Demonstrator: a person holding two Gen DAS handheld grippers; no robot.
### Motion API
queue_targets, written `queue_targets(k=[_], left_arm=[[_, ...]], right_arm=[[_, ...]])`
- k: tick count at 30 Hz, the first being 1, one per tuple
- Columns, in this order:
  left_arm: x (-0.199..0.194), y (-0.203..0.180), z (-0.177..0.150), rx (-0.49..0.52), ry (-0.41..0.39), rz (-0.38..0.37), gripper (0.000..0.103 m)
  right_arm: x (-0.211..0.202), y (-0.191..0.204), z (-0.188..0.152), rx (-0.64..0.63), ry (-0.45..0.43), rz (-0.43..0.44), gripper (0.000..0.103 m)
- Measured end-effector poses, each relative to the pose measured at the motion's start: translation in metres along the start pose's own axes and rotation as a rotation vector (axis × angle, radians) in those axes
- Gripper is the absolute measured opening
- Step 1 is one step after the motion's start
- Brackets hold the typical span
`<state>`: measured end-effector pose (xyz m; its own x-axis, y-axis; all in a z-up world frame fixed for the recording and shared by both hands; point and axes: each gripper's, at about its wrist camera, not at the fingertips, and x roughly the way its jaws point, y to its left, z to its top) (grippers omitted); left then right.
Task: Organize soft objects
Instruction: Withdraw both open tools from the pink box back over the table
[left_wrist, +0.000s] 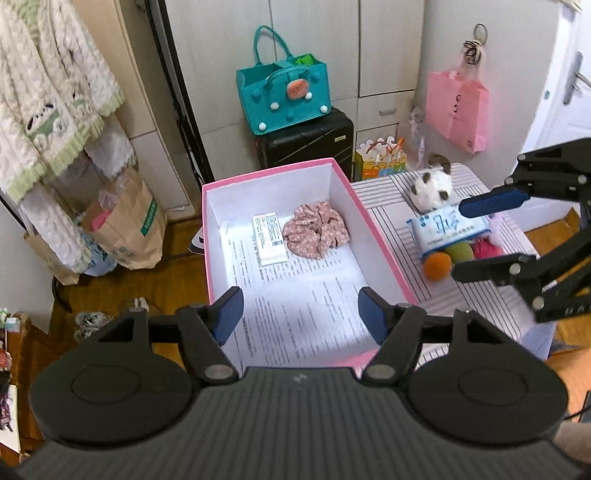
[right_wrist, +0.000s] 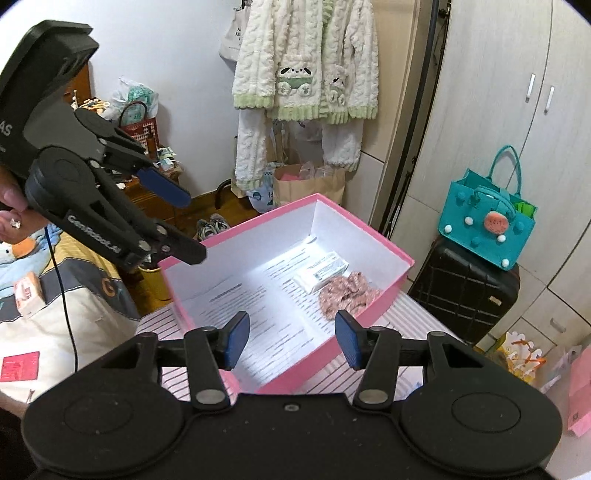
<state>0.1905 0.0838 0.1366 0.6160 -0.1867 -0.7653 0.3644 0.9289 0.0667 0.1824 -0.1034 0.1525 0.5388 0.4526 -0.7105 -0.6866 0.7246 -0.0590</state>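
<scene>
A pink box (left_wrist: 384, 243) with a white inside stands on a striped table (left_wrist: 480, 306). In it lie a pink floral scrunchie (left_wrist: 316, 233) and a small white packet (left_wrist: 269, 243) on printed paper. My left gripper (left_wrist: 300, 314) is open and empty over the box's near end. Right of the box lie a white and brown plush (left_wrist: 432, 187), a blue-white tissue pack (left_wrist: 445, 230), and orange (left_wrist: 437, 266), green and pink soft balls. My right gripper (left_wrist: 458, 240) is open, just above the tissue pack. In the right wrist view my right gripper (right_wrist: 291, 341) is open over the box (right_wrist: 384, 306), scrunchie (right_wrist: 349, 291) beyond.
A black suitcase (left_wrist: 306, 142) with a teal felt bag (left_wrist: 284, 94) on it stands behind the box. A pink bag (left_wrist: 456, 109) hangs on the right. Paper bags (left_wrist: 129, 229) and hanging fluffy clothes (left_wrist: 48, 110) are at left. A bed (right_wrist: 55, 306) lies beside the table.
</scene>
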Motion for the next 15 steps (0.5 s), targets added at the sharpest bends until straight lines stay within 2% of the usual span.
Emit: queue_targets(k=[9, 15], left_arm=[[-0.023, -0.027, -0.039, 0.06, -0.007, -0.031, 0.073], [-0.023, -0.048, -0.062, 0.096, 0.004, -0.091, 0.074]], right_arm=[[-0.034, 0.019, -0.033, 0.014, 0.014, -0.011, 0.058], [-0.045, 0.025, -0.06, 0.022, 0.028, -0.042, 0.059]])
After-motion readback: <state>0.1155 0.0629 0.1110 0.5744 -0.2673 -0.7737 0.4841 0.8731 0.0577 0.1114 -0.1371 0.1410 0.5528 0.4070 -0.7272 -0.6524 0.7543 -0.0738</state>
